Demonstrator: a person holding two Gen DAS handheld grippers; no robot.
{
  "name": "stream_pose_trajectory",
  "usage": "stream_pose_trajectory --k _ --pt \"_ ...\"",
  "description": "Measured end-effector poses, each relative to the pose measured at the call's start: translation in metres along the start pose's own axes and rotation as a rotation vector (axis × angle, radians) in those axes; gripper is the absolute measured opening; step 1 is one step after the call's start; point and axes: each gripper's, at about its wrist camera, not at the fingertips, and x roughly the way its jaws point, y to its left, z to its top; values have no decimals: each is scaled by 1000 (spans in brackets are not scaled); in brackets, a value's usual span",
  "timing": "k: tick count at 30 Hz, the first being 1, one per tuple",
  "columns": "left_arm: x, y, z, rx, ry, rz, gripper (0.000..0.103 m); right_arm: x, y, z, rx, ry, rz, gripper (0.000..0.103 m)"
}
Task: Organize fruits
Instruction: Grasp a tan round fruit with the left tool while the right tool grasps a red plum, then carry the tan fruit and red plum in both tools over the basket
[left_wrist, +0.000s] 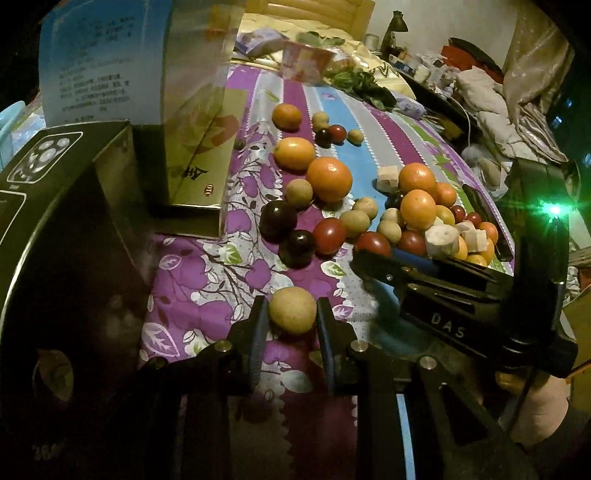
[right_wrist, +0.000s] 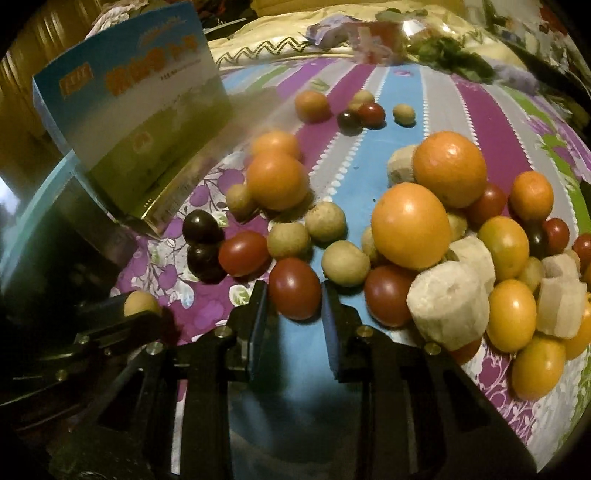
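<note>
Fruits lie scattered on a purple floral bedspread (left_wrist: 207, 280). My left gripper (left_wrist: 291, 314) is shut on a tan longan (left_wrist: 292, 309), just above the cloth; it also shows in the right wrist view (right_wrist: 141, 303). My right gripper (right_wrist: 294, 295) is shut on a red cherry tomato (right_wrist: 294, 288) at the near edge of the pile; it also shows in the left wrist view (left_wrist: 373, 245). A heap of oranges (right_wrist: 410, 225), yellow tomatoes (right_wrist: 511, 314) and pale cut chunks (right_wrist: 448, 308) lies to the right. Dark plums (left_wrist: 277, 220) and more longans (right_wrist: 325, 220) lie in the middle.
A blue and gold box (right_wrist: 136, 110) stands upright at the left, with a black box (left_wrist: 48, 192) nearer me. Leafy greens (left_wrist: 362, 85) and a pink packet (left_wrist: 304, 61) lie at the far end. Clutter and bedding (left_wrist: 487, 110) fill the right.
</note>
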Motion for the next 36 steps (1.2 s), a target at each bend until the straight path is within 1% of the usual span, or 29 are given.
stream_pose_trajectory --k 5,8,12,18,21,26,30,36 --pt "2 0 4 -14 0 0 26 -2 5 -2 -7 -6 -35 28" --pt "-4 -3 7 -7 -7 1 26 -12 4 -4 17 -16 -40 28" --pt "-20 -6 14 6 -28 12 26 -39 5 -3 44 -27 -61 28" --pt "-65 -7 32 21 -110 47 26 -86 15 5 61 -76 -103 28" --pt "-91 -2 41 14 -151 67 26 -107 22 13 59 -101 -107 28" --pt "-137 17 50 -15 -217 113 26 -139 41 31 28 -161 -122 28" --pt "-166 33 53 -45 -253 139 26 -155 61 46 -3 -195 -119 28" --pt "-203 55 52 -76 -304 167 26 -164 97 66 -57 -216 -78 28"
